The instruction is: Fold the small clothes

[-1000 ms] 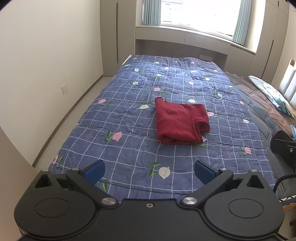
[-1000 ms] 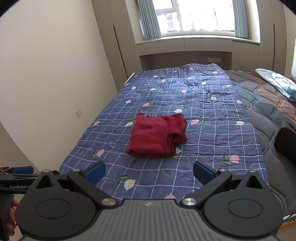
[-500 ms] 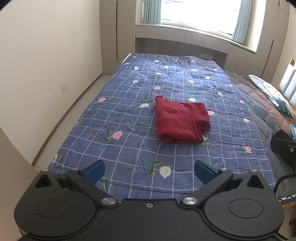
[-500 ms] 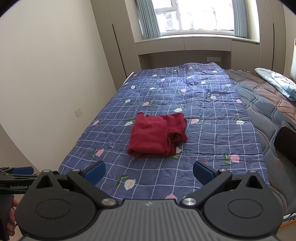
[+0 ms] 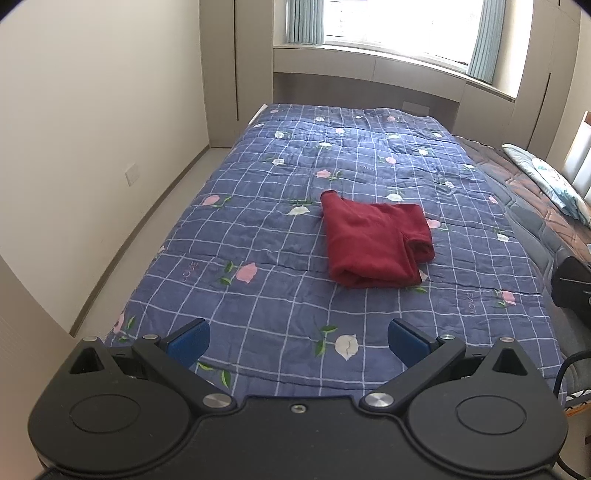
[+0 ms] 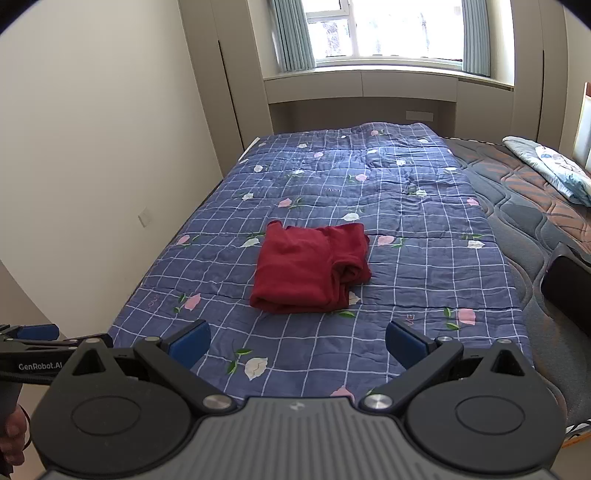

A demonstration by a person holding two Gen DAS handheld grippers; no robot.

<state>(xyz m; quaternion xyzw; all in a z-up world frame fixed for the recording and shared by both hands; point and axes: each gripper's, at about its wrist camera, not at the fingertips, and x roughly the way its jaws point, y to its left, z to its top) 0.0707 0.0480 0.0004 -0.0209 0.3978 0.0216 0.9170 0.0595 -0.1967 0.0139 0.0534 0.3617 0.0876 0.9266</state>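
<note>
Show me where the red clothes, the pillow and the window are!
red clothes (image 6: pixel 295 269), right wrist view, flat folded top.
pillow (image 6: pixel 550 166), right wrist view, its patterned cover.
window (image 6: pixel 388 29), right wrist view, bright glass.

Blue checked floral quilt (image 5: pixel 280 295) lying spread before me, bare quilted mattress (image 6: pixel 535 221) showing far right, pillow (image 6: pixel 554 170) resting on it, bright window (image 6: pixel 388 29) glowing beyond, curtains (image 6: pixel 291 37) hanging beside it.

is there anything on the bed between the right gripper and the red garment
Nothing visible. From the right gripper, which is open, only bare checked floral quilt lies before the folded red garment. The left gripper is also open with the same unobstructed stretch of quilt ahead.
</note>
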